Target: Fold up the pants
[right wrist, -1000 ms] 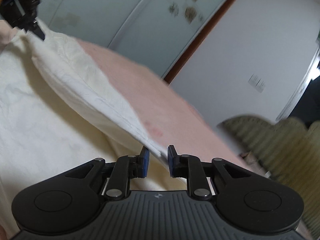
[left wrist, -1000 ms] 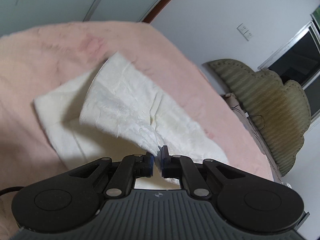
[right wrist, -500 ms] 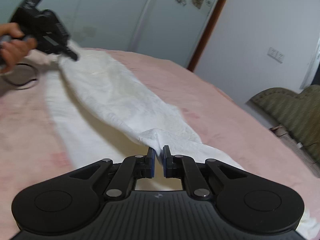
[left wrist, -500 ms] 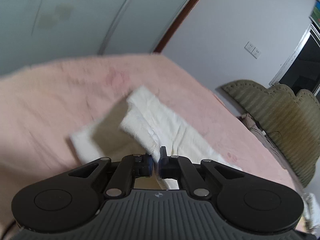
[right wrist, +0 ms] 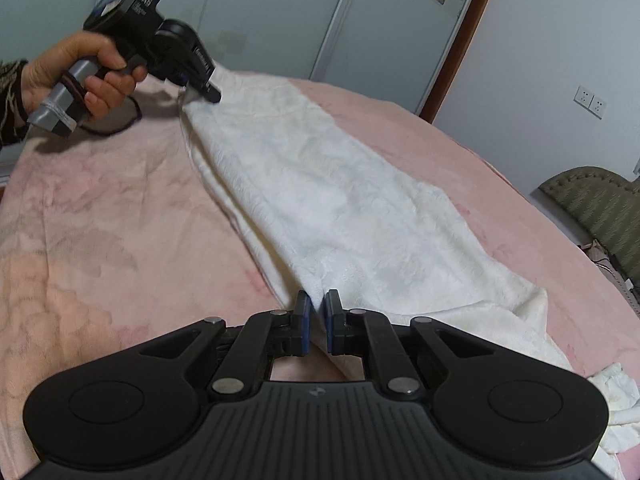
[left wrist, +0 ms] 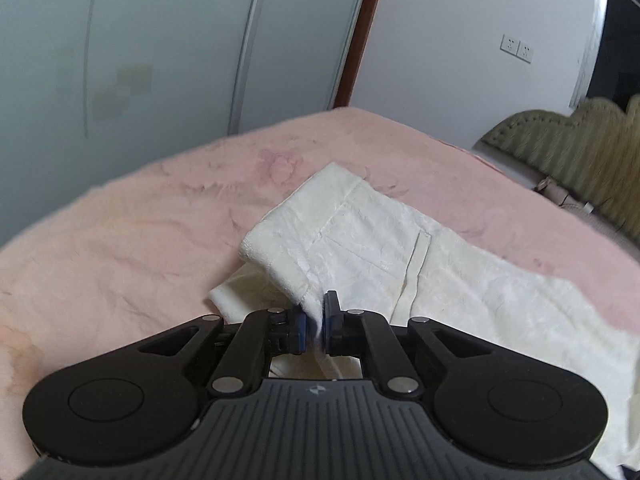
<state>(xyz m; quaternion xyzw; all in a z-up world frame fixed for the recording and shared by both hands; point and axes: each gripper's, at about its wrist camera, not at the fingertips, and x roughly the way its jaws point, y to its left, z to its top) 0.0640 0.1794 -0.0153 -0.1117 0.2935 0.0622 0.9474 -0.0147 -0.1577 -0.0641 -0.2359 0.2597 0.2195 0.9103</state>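
Note:
White pants [left wrist: 380, 236] lie lengthwise on a pink bed [left wrist: 140, 216], folded along their length, one half over the other. My left gripper [left wrist: 315, 322] is shut on the waistband end, held just above the bed. In the right wrist view the pants [right wrist: 320, 200] stretch from my right gripper [right wrist: 316, 324], shut on the fabric edge near the leg end, to the left gripper [right wrist: 200, 90] at the far end, held by a hand. The cloth hangs slightly taut between them.
The pink bed cover [right wrist: 100, 208] spreads left of the pants. An olive padded headboard [left wrist: 580, 140] stands at the right. Grey wardrobe doors [left wrist: 160, 40] and a white wall with sockets [right wrist: 590, 102] are behind. A black cable [right wrist: 132, 120] lies by the left hand.
Both grippers have carried the lifted half across and down; the pants now lie lower and flatter on the bed. The right gripper has closed on the fabric.

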